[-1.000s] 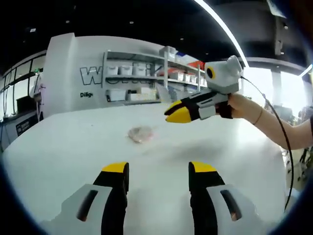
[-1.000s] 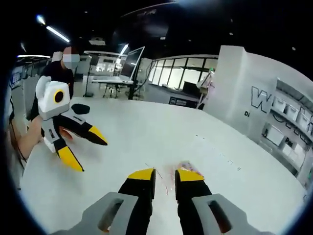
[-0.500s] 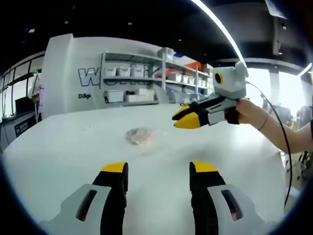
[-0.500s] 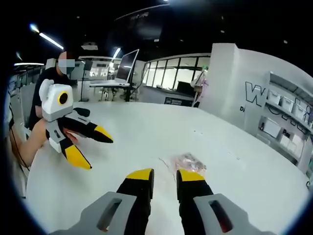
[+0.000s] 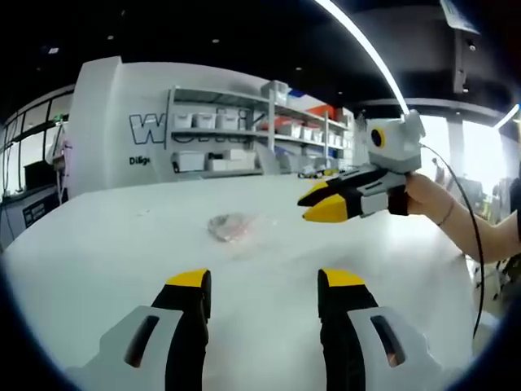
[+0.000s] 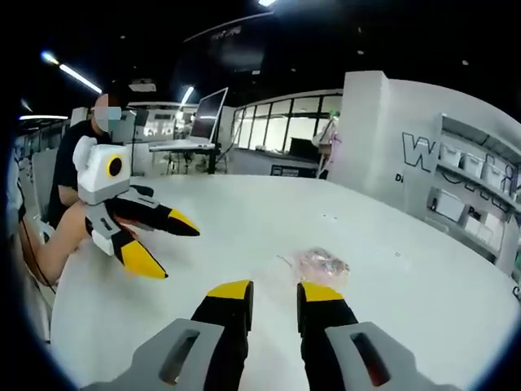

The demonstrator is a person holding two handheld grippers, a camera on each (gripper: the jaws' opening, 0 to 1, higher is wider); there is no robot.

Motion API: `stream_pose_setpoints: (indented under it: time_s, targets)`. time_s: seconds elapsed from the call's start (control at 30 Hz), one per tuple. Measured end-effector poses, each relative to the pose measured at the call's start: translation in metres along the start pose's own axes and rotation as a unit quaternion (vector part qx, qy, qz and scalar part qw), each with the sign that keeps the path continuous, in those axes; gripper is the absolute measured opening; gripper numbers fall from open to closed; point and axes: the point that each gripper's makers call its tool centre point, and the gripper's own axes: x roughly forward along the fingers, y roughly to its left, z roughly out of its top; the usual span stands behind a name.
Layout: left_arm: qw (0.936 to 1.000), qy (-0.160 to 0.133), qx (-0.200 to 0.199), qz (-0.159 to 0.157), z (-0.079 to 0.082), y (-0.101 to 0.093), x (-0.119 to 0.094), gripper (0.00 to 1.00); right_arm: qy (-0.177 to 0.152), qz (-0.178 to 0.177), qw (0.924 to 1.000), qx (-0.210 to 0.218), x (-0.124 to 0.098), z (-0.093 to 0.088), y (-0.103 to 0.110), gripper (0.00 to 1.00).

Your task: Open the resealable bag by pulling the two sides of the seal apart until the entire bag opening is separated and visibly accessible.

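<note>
A small clear resealable bag (image 5: 230, 226) with pinkish contents lies flat on the white table (image 5: 89, 261), and neither gripper touches it. My left gripper (image 5: 264, 282) hovers short of it, jaws wide apart and holding nothing. In the left gripper view my right gripper (image 5: 319, 204) comes in from the right, held by a hand (image 5: 423, 195) above the table and to the right of the bag. In the right gripper view the bag (image 6: 321, 265) lies just beyond my right gripper (image 6: 274, 291), whose jaws stand a narrow gap apart. The left gripper (image 6: 177, 248) hangs open at the left.
Shelves (image 5: 244, 130) with white boxes line the far wall. Desks with a monitor (image 6: 207, 110) stand beyond the table, and a person (image 6: 81, 155) is at its left edge. A black cable (image 5: 468, 244) trails from the right gripper.
The right gripper has drawn back to the right, away from the bag, and its jaws have parted slightly. The bag has not moved. The left gripper has held nearly still.
</note>
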Motion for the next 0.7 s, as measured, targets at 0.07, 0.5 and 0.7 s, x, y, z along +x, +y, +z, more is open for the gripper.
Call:
stream_pose_setpoints:
  time_s: [0.07, 0.5, 0.7]
  targets:
    - [1.0000, -0.001, -0.001, -0.002, 0.001, -0.001, 0.000, 0.53, 0.002, -0.010, 0.9998, -0.016, -0.003, 0.000, 0.000, 0.19]
    - [1.0000, 0.004, 0.001, -0.003, -0.002, -0.004, -0.005, 0.55, -0.004, -0.016, 0.9999, -0.004, -0.015, -0.006, 0.012, 0.23]
    - [1.0000, -0.004, -0.002, -0.005, -0.002, -0.005, -0.008, 0.56, -0.005, -0.019, 0.9998, 0.005, -0.020, -0.011, 0.017, 0.24]
